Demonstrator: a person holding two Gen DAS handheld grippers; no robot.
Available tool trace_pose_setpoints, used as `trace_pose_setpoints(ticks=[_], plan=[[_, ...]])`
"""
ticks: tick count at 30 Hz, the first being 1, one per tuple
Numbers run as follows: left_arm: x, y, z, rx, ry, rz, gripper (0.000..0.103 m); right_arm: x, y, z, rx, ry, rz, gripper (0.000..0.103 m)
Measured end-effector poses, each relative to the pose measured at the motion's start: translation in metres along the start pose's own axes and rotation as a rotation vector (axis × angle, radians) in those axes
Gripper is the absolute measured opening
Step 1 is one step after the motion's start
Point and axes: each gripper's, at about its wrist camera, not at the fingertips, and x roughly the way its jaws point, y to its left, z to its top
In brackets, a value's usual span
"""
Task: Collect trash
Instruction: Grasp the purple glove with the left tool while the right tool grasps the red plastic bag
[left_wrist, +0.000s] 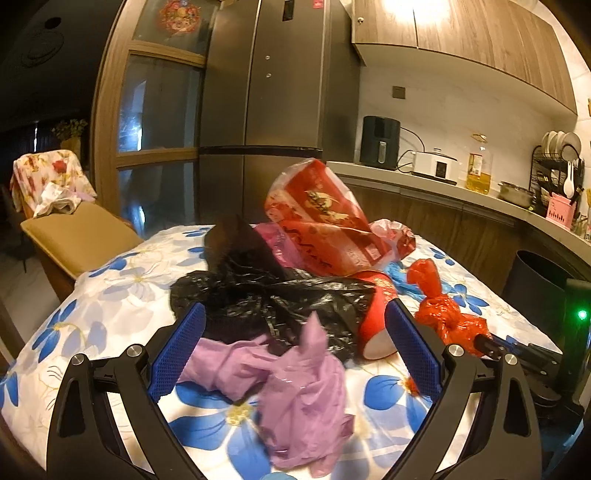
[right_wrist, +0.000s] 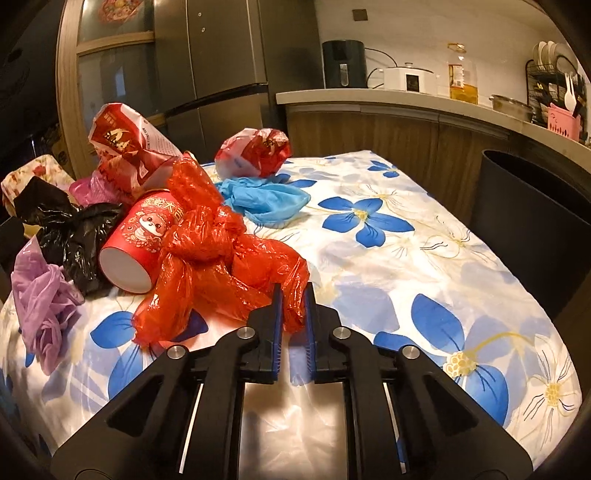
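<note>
**Red bag pinched, purple glove waiting between spread fingers**

The right hand-held gripper (right_wrist: 293, 314), at the lower centre of the right wrist view, has its blue pads pressed nearly together on a fold of the knotted red plastic bag (right_wrist: 218, 254), pinching it by a loose edge so the rest trails up and to the left across the flowered desk (right_wrist: 424, 258). That hold makes sense: thin film offers no firm body, so a gathered corner is the surest purchase. The dark bin (right_wrist: 535, 229) stands at the right edge of the frame, beside the desk, the likely destination.

The left hand-held gripper (left_wrist: 295, 332) is spread wide in the lower half of the left wrist view, its fingers either side of a crumpled purple glove (left_wrist: 295, 387), seemingly not yet touching it.

Around them lie a black bag (left_wrist: 258, 295), a red paper cup (right_wrist: 136, 243) on its side touching the red bag, a blue glove (right_wrist: 266, 199), and red wrappers (right_wrist: 125, 144) at upper left. The cup may be dragged along if the bag snags it.
</note>
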Motion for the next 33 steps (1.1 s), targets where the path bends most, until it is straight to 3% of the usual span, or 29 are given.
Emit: trace_pose_setpoints(ticks=[8, 11, 14, 17, 19, 24, 33], plan=[[0.004, 0.013, -0.017, 0.03, 0.077, 0.005, 0.094, -0.021, 0.004, 0.0, -0.016, -0.044, -0.016, 0.009], [0.008, 0.016, -0.024, 0.018, 0.111, -0.002, 0.09, -0.025, 0.003, -0.001, -0.015, -0.045, -0.017, 0.009], [0.014, 0.019, -0.029, 0.015, 0.153, -0.004, 0.063, -0.026, 0.002, -0.001, -0.008, -0.041, -0.025, 0.009], [0.013, 0.019, -0.033, 0.011, 0.174, -0.017, 0.054, -0.03, 0.0, -0.002, -0.002, -0.044, -0.032, 0.009], [0.012, 0.016, -0.035, 0.022, 0.179, -0.026, 0.032, -0.03, -0.001, -0.001, 0.0, -0.045, -0.035, 0.009], [0.006, 0.01, -0.037, 0.032, 0.182, -0.054, 0.017, -0.032, -0.001, -0.001, 0.002, -0.051, -0.039, 0.009], [-0.007, 0.004, -0.043, 0.061, 0.17, -0.086, 0.014, -0.035, -0.005, -0.001, 0.012, -0.057, -0.048, 0.009]])
